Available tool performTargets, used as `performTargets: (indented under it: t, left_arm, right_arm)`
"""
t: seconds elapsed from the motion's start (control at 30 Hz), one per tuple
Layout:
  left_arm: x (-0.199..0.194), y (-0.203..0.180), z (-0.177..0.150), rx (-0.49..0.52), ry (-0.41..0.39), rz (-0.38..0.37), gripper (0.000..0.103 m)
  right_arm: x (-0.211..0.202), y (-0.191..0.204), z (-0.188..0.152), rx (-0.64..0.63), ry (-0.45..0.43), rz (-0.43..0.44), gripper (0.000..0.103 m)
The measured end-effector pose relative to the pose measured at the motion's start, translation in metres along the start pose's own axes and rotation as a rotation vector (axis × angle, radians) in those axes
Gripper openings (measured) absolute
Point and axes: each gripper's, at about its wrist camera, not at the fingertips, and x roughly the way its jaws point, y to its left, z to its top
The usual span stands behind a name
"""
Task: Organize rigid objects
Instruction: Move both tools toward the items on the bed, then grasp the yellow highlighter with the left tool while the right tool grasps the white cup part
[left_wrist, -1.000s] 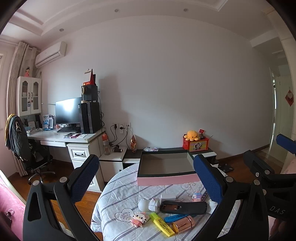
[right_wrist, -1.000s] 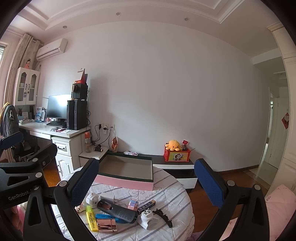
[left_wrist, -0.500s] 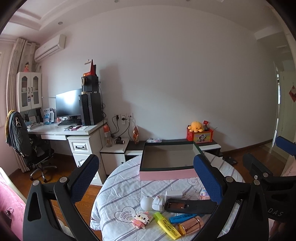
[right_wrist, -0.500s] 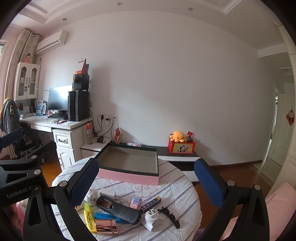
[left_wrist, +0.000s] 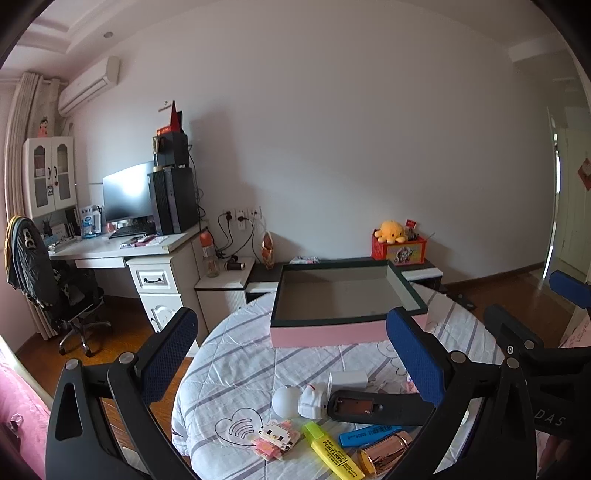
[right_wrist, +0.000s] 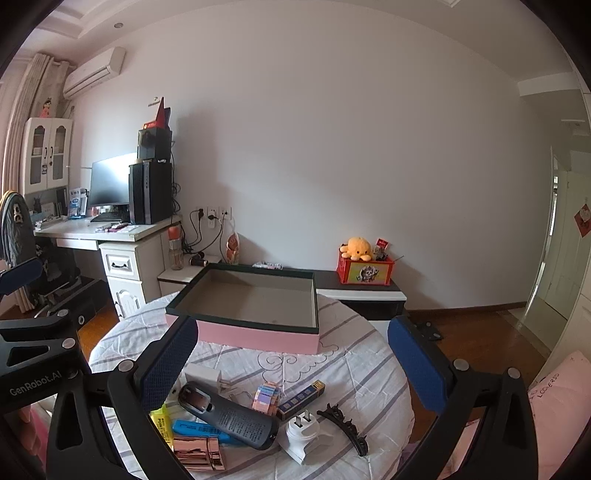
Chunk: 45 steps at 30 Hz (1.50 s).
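Both the left claw (left_wrist: 291, 354) and right claw (right_wrist: 291, 360) are being held spread and empty above the counter (right_wrist: 354, 373); the loose clutter is lying before the empty box (right_wrist: 255, 338), so a first pick, perhaps the remote (right_wrist: 229, 417), is being lined up

Cloth (right_wrist: 365, 373) on table: quilted fabric, matt, creased, grey stripes with stitched motifs

Box (right_wrist: 258, 334): looks like card, matt pink outer wall, dark rim, dull grey lining

Remote (right_wrist: 229, 415): black plastic, finely textured back, glossy window at one end

Highlighter (left_wrist: 334, 452): smooth yellow plastic, slight sheen; blue one (right_wrist: 199, 428) the same

Tube (left_wrist: 386, 450): rose-gold, mirror-bright, metallic finish

Plug (right_wrist: 306, 435): white plastic, smooth, metal prongs

Hair clip (right_wrist: 345, 428): black, glossy plastic

Finger pads (right_wrist: 168, 365): blue, dimpled rubbery texture; frames matt black plastic with metal screw heads

Floor (right_wrist: 476, 332): brown wood, polished, reflective

Octopus (right_wrist: 356, 248): yellow plush
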Motion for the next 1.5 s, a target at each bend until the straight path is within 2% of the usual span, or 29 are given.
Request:
performTargets:
  t: [0.23,0.57,0.73,0.9,0.97,1.1,1.17,1.3,1.4,1.5]
  left_arm:
    - [0.020,-0.008,-0.013,0.018,0.060,-0.003,0.103]
    - [0.042,-0.024,-0.048,0.061,0.179,-0.017,0.103]
    - [0.054,-0.027,-0.080,0.052,0.285,-0.051,0.103]
    - [0.065,-0.026,-0.119,-0.004,0.429,-0.087,0.103]
    - [0.061,-0.022,-0.123,-0.036,0.418,-0.109,0.103]
    - [0.058,-0.011,-0.121,-0.078,0.451,-0.107,0.103]
    - [0.052,-0.006,-0.121,-0.105,0.455,-0.143,0.103]
    - [0.052,-0.009,-0.133,-0.052,0.480,-0.089,0.103]
    - [0.058,-0.012,-0.140,-0.056,0.515,-0.115,0.103]
    - [0.065,-0.021,-0.145,-0.009,0.515,-0.091,0.103]
  right_arm:
    - [0.023,-0.003,-0.015,0.002,0.066,0.008,0.103]
    - [0.048,-0.009,-0.056,-0.012,0.200,0.017,0.103]
    - [0.057,-0.021,-0.078,-0.011,0.262,0.005,0.103]
    - [0.062,-0.034,-0.097,0.005,0.311,-0.006,0.103]
    - [0.064,-0.038,-0.102,0.012,0.327,-0.005,0.103]
    - [0.064,-0.042,-0.107,0.018,0.338,0.003,0.103]
    - [0.062,-0.043,-0.109,0.016,0.333,0.013,0.103]
    - [0.064,-0.043,-0.111,0.013,0.337,0.012,0.103]
    - [0.067,-0.045,-0.114,0.011,0.351,0.006,0.103]
    - [0.069,-0.046,-0.116,0.011,0.359,0.002,0.103]
